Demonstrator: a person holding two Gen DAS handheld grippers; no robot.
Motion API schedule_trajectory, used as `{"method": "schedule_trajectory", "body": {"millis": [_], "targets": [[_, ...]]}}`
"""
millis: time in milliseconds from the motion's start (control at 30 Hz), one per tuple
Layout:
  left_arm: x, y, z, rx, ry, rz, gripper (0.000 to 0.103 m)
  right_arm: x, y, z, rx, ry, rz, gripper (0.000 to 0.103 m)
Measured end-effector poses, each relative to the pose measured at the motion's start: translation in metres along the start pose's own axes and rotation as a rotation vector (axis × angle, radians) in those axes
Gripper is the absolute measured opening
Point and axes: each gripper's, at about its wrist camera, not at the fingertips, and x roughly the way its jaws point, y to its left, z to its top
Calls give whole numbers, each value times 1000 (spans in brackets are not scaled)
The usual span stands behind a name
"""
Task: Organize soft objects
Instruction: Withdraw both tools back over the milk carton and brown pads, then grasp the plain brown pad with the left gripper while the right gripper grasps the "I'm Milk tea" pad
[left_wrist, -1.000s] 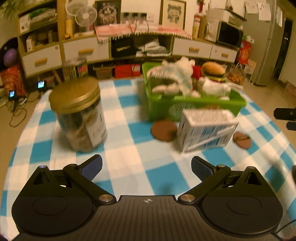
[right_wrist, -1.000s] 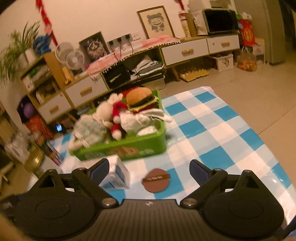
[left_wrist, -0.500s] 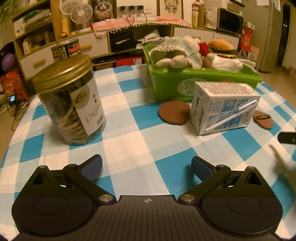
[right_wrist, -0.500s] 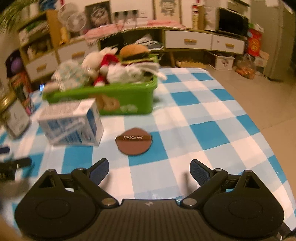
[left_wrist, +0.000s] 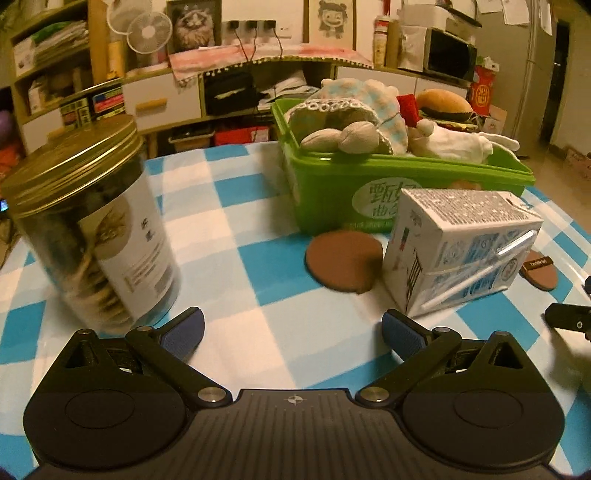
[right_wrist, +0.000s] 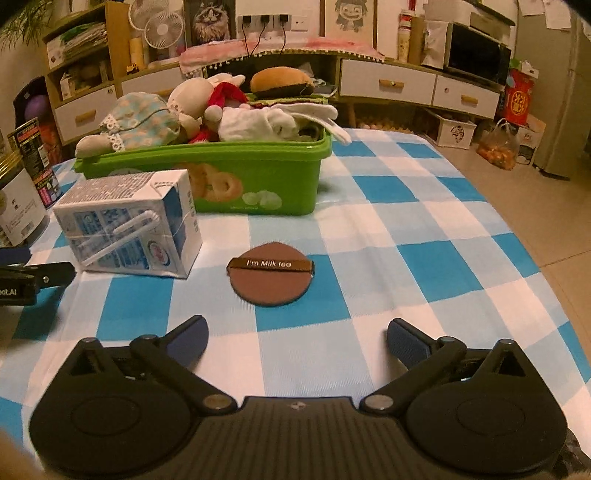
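Observation:
A green basket stands on the checked tablecloth and holds several soft toys: a doll in a blue-checked dress, a white plush and a plush burger. My left gripper is open and empty, low over the cloth in front of the basket. My right gripper is open and empty, just behind a brown round pad.
A jar with a gold lid stands at the left. A white milk carton lies before the basket. A second brown pad lies beside it. The table edge falls away to the right.
Both grippers have dropped lower and drawn nearer the table. The right view has swung to face the basket squarely. Nothing was picked up.

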Motion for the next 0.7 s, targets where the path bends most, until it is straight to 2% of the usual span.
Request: {"method": "schedule_trajectory", "body": {"millis": [333, 700], "targets": [[12, -1, 8, -10, -19, 15, 98, 5, 1, 3, -2, -16, 5, 77], [5, 10, 6, -107, -10, 156, 98, 6, 1, 4, 0, -15, 0, 77]]}}
